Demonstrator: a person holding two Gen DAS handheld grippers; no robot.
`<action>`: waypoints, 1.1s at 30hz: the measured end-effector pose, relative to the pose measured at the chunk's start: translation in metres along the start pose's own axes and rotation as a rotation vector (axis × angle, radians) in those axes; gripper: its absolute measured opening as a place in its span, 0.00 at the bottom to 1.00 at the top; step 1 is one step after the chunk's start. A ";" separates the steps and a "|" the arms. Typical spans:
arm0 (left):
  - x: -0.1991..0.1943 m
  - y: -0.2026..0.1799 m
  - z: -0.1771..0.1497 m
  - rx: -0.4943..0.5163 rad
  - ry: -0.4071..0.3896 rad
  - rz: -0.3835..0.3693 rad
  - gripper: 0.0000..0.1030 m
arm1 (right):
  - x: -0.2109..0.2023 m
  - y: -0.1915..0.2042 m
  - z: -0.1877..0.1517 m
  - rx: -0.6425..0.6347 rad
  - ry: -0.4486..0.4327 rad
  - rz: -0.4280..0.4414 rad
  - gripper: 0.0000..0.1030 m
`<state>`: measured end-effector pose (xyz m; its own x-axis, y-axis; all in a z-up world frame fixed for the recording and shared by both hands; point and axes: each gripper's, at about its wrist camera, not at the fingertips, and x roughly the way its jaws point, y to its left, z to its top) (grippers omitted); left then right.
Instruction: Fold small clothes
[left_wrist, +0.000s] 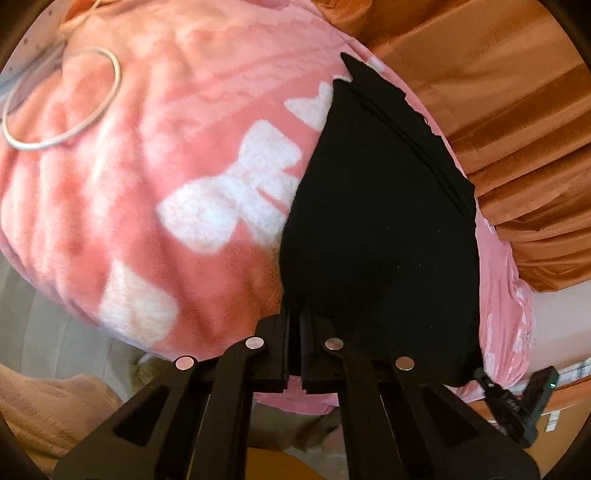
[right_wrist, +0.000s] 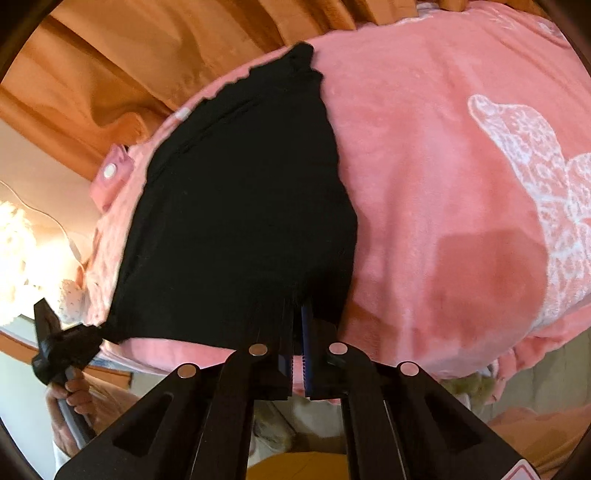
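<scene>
While both jaws pinch it, left hand-held gripper and right hand-held gripper hold the black garment on the pink blanket

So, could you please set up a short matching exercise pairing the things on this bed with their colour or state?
Things:
1. small black garment
2. fleece blanket with white bows
3. thin metal ring
4. pleated curtain

Descriptions:
A. orange
B. pinched at two corners by the left gripper and right gripper
C. silver, lying on the blanket
D. pink

Pairs: 1-B, 2-D, 3-C, 4-A
</scene>
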<state>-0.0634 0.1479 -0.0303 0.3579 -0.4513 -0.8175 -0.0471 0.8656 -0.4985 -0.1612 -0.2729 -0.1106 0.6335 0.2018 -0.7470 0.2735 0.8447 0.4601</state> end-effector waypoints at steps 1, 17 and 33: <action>-0.006 -0.002 -0.001 0.014 -0.014 0.005 0.02 | -0.006 0.002 0.000 -0.004 -0.018 0.005 0.03; -0.127 0.010 -0.097 0.076 0.084 -0.063 0.01 | -0.157 -0.026 -0.086 0.027 -0.093 -0.067 0.02; 0.005 -0.108 0.178 0.209 -0.209 0.115 0.02 | -0.059 -0.013 0.176 0.000 -0.298 0.071 0.02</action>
<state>0.1093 0.0910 0.0705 0.5462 -0.3119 -0.7774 0.0865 0.9441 -0.3180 -0.0750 -0.3833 0.0119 0.8352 0.1062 -0.5396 0.2210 0.8336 0.5062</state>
